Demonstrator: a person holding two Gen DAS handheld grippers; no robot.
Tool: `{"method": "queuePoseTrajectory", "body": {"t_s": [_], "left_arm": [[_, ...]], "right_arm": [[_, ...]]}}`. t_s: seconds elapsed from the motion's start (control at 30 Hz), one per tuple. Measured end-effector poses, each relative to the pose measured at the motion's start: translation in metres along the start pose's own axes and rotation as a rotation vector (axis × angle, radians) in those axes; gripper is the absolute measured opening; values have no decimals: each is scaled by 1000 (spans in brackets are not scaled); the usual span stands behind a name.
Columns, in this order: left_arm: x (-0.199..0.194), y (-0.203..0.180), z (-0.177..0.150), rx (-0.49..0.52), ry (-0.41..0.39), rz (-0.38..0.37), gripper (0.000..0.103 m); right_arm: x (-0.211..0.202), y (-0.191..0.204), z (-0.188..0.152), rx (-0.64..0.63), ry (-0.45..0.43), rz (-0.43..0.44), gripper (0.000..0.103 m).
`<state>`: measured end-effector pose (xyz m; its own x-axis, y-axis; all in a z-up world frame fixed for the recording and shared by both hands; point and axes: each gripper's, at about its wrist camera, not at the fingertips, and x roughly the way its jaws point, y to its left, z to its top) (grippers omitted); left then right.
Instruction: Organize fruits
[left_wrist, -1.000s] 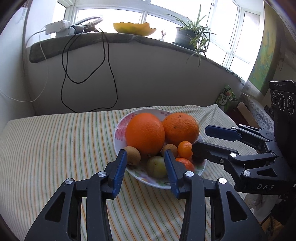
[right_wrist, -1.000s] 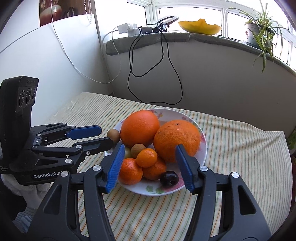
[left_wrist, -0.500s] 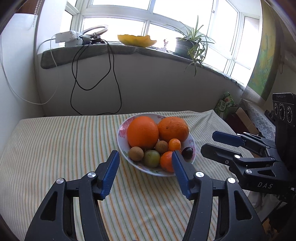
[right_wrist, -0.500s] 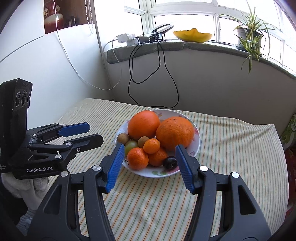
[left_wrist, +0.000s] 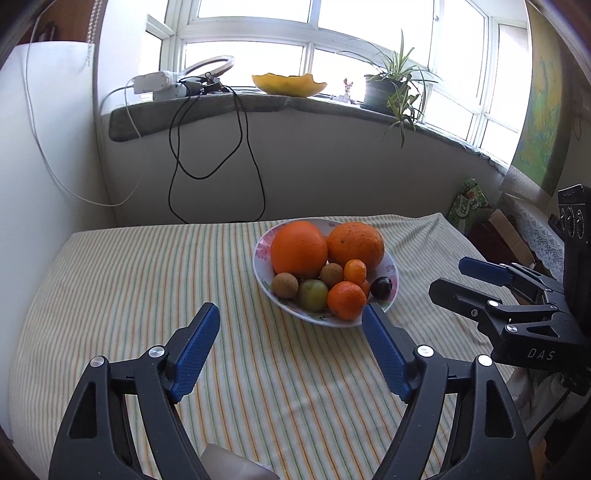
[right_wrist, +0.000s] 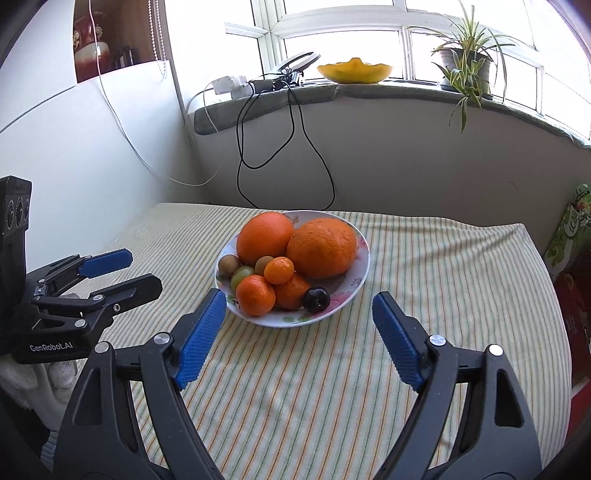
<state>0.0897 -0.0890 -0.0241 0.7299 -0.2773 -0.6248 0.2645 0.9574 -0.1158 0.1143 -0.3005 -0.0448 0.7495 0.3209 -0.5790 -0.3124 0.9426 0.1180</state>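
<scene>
Both grippers are held open and empty in front of the fruit plate.

The jaws of the left gripper (left_wrist: 290, 323) and of the right gripper (right_wrist: 299, 308) are spread wide; nothing is held or touched. On the striped desk (right_wrist: 443, 280) one flowered plate (right_wrist: 360, 275) is placed, near both grippers. In it are counted two big oranges (right_wrist: 321, 247), three small mandarins (right_wrist: 255, 295), two brown round fruits (right_wrist: 228, 264), one green fruit (right_wrist: 242, 275) and one dark plum (right_wrist: 316, 299). The fruits are piled close together, touching.
</scene>
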Motion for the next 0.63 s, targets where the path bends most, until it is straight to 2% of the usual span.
{"method": "queuePoseTrajectory", "body": {"t_s": [0.63], "left_arm": [[-6,-3,0,21,-28,9,79]], "right_arm": [[3,-12,-4,39,13,-18,84]]}}
